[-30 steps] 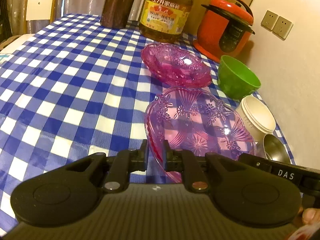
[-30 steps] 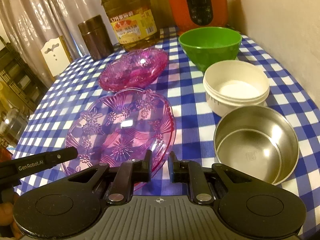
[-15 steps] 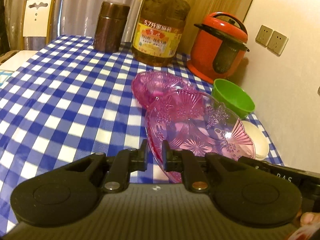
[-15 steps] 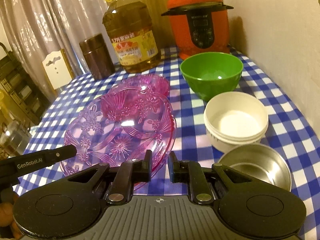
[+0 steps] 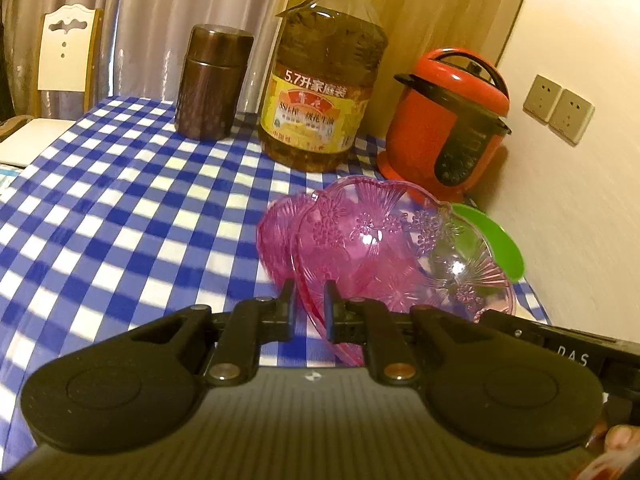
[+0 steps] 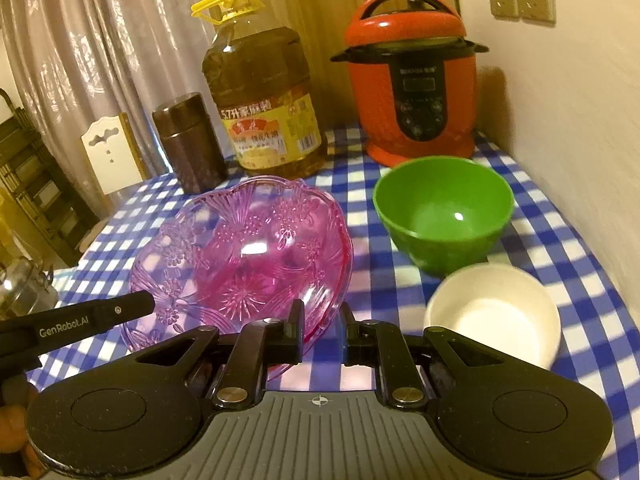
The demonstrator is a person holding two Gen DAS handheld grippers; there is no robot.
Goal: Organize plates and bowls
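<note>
A clear pink flower-pattern plate [image 5: 392, 252] [image 6: 248, 256] hangs tilted above the checked table, held from two sides. My left gripper [image 5: 309, 296] is shut on its near-left rim. My right gripper [image 6: 320, 320] is shut on its near-right rim. The left gripper's body [image 6: 80, 320] shows at the left of the right wrist view. A second pink plate [image 5: 276, 236] lies on the cloth just beyond and partly under the held one. A green bowl [image 6: 444, 216] and a white bowl [image 6: 496, 312] stand to the right.
A large oil bottle [image 5: 324, 92], a brown canister [image 5: 212, 84] and a red pressure cooker [image 6: 412, 76] line the table's far edge. A wall [image 5: 580, 220] runs along the right side. A white chair [image 5: 64, 56] stands past the far left corner.
Both grippers have lifted the pink plate off the cloth and carried it away from me, over the second pink plate. The steel bowl has dropped out of view.
</note>
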